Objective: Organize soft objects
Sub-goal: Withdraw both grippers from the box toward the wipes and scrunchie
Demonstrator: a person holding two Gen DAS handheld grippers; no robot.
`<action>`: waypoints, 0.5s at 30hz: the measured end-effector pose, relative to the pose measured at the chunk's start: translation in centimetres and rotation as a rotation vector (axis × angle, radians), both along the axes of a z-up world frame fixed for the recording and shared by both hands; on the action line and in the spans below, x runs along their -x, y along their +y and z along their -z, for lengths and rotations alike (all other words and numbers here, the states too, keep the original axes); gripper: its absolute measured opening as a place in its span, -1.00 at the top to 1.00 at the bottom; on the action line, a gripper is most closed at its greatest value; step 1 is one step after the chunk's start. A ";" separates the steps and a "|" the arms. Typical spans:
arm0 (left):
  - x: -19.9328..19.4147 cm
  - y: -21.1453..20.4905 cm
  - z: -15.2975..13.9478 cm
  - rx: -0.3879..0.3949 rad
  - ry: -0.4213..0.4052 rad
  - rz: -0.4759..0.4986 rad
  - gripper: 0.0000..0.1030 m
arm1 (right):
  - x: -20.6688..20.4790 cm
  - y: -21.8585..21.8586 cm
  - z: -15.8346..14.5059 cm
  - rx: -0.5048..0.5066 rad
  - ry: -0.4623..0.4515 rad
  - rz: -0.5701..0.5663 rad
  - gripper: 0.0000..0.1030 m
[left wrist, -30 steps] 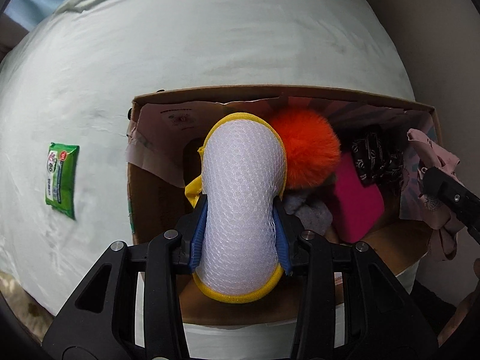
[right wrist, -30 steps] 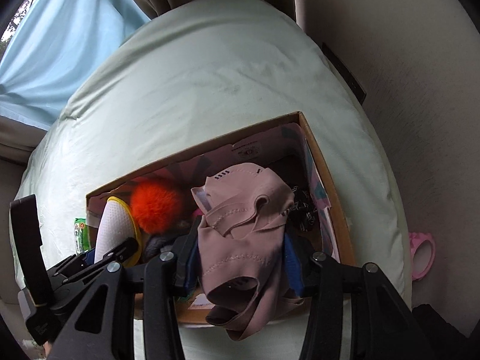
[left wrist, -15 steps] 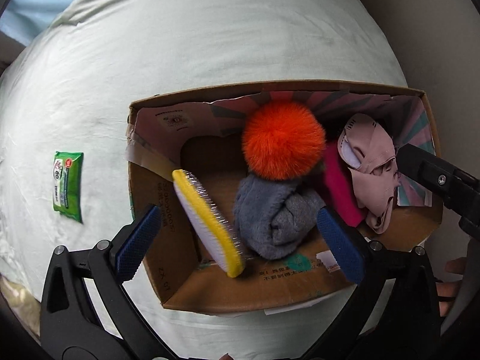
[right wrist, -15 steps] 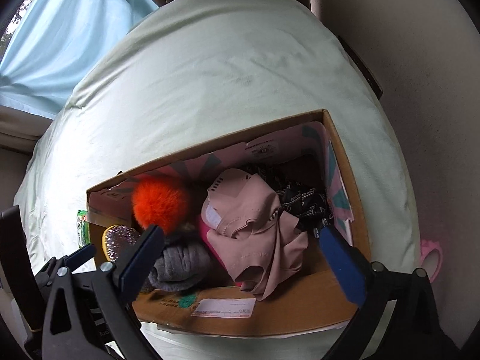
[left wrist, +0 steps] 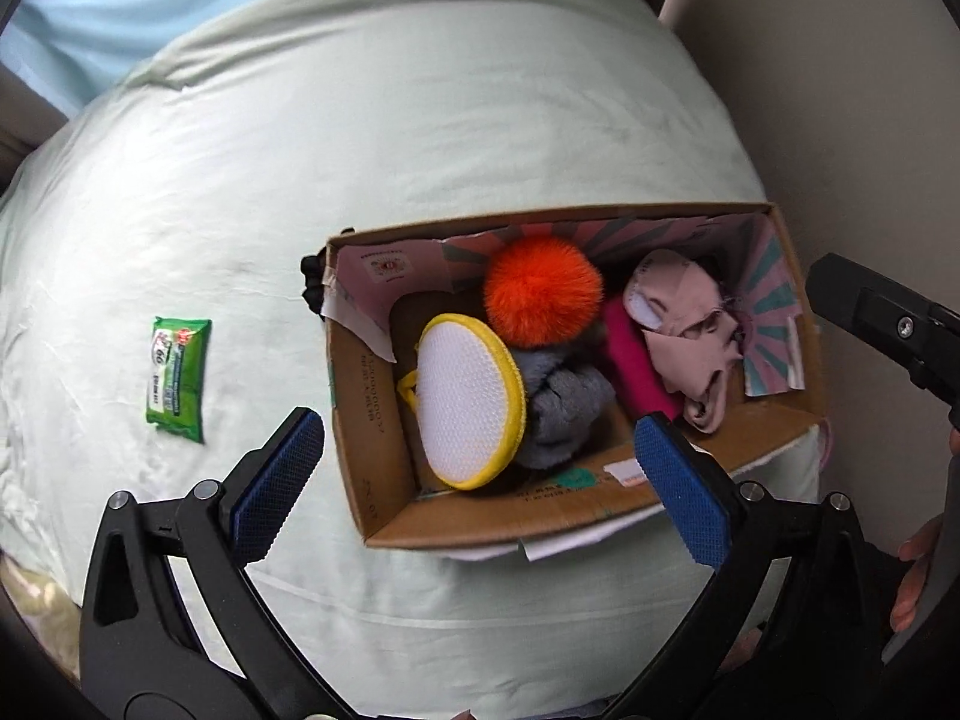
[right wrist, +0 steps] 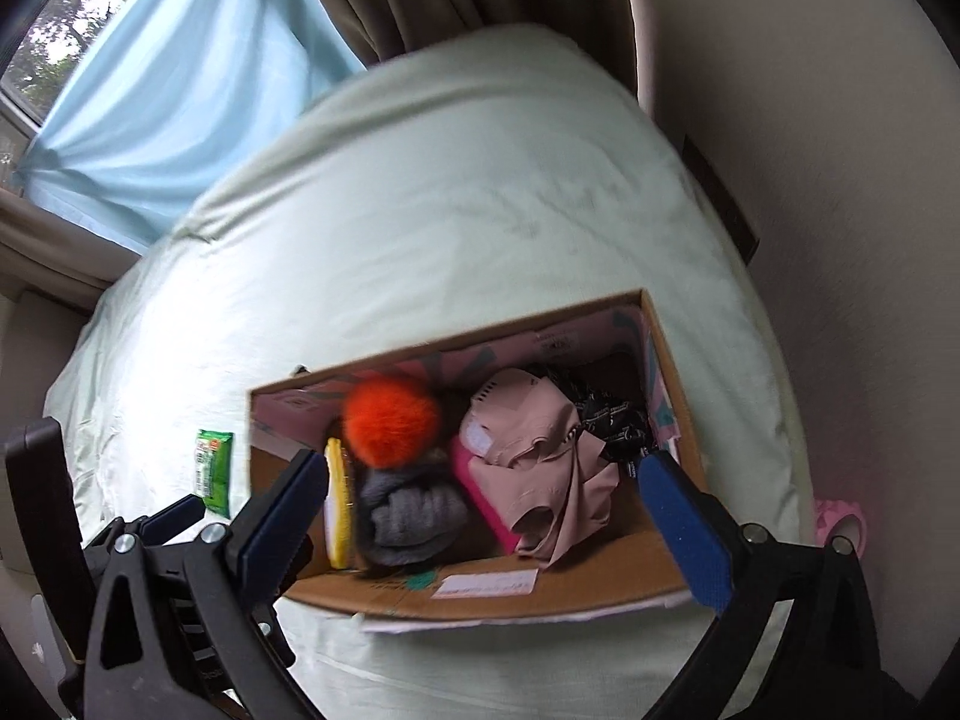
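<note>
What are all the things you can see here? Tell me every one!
cardboard box: 1, brown, on the bed
pom-pom: 1, orange and fluffy, in the box at the back
mesh sponge: 1, white with yellow rim, in the box, left side
grey cloth: 1, grey, rolled, in the box under the pom-pom
magenta item: 1, bright pink, in the box, middle
pink garment: 1, dusty pink, in the box, right side
black patterned fabric: 1, black and white, far right corner of the box
wipes packet: 1, green, on the bed left of the box
bed sheet: 1, pale green
curtain: 1, light blue, by the window
pink ring-shaped thing: 1, beside the bed
left gripper: 1, black with blue pads, jaws open
right gripper: 1, black with blue pads, jaws open
</note>
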State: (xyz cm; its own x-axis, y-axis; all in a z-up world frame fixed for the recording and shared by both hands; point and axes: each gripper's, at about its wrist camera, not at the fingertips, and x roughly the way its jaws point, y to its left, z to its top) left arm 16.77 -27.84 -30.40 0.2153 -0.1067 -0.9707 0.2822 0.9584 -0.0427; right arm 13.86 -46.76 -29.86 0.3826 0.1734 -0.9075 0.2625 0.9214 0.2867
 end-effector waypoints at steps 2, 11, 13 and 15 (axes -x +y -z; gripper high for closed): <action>0.9 0.3 -1.9 0.009 -0.024 0.011 -1.00 | 0.9 0.5 -2.0 0.019 -0.023 -0.003 -1.00; 6.1 5.6 -11.2 0.040 -0.179 0.044 -1.00 | 6.2 4.3 -11.4 0.138 -0.167 -0.045 -1.00; 7.3 7.5 -12.9 0.062 -0.202 0.032 -1.00 | 7.7 5.7 -13.4 0.162 -0.201 -0.055 -1.00; 8.6 9.5 -14.5 0.080 -0.234 0.017 -1.00 | 9.1 7.0 -15.0 0.199 -0.229 -0.054 -1.00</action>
